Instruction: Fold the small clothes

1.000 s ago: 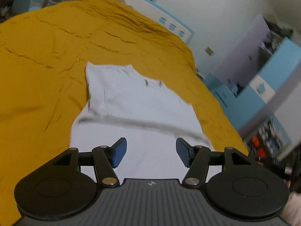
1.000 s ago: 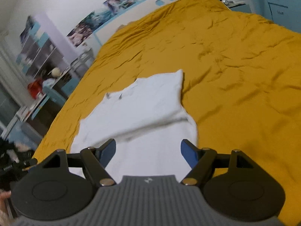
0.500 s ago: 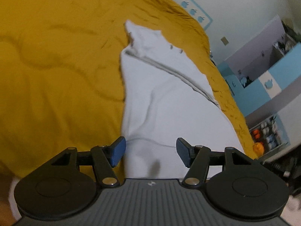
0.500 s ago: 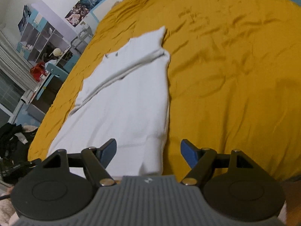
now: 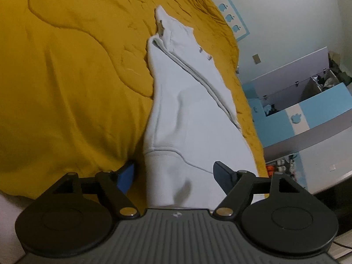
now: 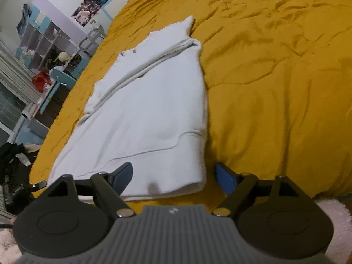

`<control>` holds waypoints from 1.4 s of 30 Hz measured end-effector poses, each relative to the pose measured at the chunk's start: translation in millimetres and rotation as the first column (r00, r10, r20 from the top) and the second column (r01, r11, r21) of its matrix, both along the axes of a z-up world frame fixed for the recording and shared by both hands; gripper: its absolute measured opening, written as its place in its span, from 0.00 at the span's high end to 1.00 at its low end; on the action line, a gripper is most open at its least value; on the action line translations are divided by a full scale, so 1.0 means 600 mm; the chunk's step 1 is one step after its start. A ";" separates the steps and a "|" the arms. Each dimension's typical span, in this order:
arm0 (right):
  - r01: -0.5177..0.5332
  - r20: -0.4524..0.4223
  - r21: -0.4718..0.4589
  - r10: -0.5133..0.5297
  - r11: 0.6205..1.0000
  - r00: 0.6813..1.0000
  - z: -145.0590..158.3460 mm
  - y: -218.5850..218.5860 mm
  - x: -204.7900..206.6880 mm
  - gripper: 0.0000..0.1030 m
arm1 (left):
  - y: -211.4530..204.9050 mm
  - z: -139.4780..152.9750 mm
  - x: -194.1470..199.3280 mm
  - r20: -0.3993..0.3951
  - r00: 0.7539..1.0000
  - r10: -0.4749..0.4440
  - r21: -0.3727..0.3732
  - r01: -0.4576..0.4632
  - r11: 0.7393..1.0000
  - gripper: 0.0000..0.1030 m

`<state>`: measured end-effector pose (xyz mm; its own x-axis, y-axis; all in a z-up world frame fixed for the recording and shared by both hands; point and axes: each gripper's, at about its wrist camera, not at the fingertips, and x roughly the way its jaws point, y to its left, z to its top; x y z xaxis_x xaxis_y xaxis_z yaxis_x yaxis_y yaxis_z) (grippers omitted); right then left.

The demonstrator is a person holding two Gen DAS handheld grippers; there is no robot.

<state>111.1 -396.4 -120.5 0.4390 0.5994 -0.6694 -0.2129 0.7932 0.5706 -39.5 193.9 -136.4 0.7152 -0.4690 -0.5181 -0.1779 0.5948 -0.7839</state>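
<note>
A: Where's the garment?
B: White garment (image 5: pixel 189 114) lies on the bed, on the mustard-yellow bedspread (image 5: pixel 66 77). It's folded over itself lengthwise; a doubled edge runs diagonally across the top part, and the far end comes to a point. The near end sits right at the edge of the bed in both views.

A: Left gripper?
B: Left gripper (image 5: pixel 176 176) is low over the near end of the garment, jaws opening. The left blue pad (image 5: pixel 126 177) is over the bedspread just outside the garment's long edge, and the right pad (image 5: pixel 223 176) is over the white cloth. The garment's corner sits between them, but the pads aren't pressing on it. Nothing held.

A: Right gripper?
B: Right gripper (image 6: pixel 175 176) is the same story: jaws opening, wide apart. Its left pad (image 6: pixel 123 175) is over the cloth near the hem seam, its right pad (image 6: pixel 225 179) over the bedspread just past the folded edge. The near right corner of the garment (image 6: pixel 154 110) lies between the pads, with no grip on it.

A: Background?
B: A blue-and-white cabinet (image 5: pixel 297 114) stands beside the bed in the left view. The right view shows open shelves (image 6: pixel 48 44), a poster (image 6: pixel 92 6) on the wall and something red (image 6: pixel 41 81) on a small blue table. It's too blurry to tell what that is.
</note>
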 end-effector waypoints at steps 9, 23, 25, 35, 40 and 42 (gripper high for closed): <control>0.021 -0.051 0.003 -0.021 1.000 0.998 -0.013 0.005 0.016 0.70 | -0.006 -0.031 0.006 -0.078 0.997 0.028 -0.121 -0.037 0.992 0.80; 0.087 -0.018 0.273 -0.086 0.958 0.996 0.037 -0.026 0.026 0.97 | -0.035 0.037 0.048 0.113 0.991 0.072 -0.145 -0.056 0.988 0.92; 0.096 -0.024 0.284 -0.093 0.954 0.995 0.044 -0.027 0.033 0.97 | -0.035 0.041 0.052 0.118 0.991 0.069 -0.144 -0.052 0.988 0.92; 0.121 0.039 0.318 -0.141 0.940 0.989 0.083 0.008 0.094 0.97 | -0.010 0.074 0.122 0.159 0.985 0.070 -0.145 -0.047 0.988 0.92; 0.143 0.071 0.325 -0.175 0.935 0.982 0.104 0.033 0.174 0.97 | 0.023 0.099 0.193 0.210 0.975 0.073 -0.101 -0.052 0.993 0.92; 0.165 0.082 0.329 -0.202 0.930 0.976 0.109 0.043 0.216 0.97 | 0.039 0.114 0.228 0.230 0.971 0.065 -0.068 -0.051 0.996 0.92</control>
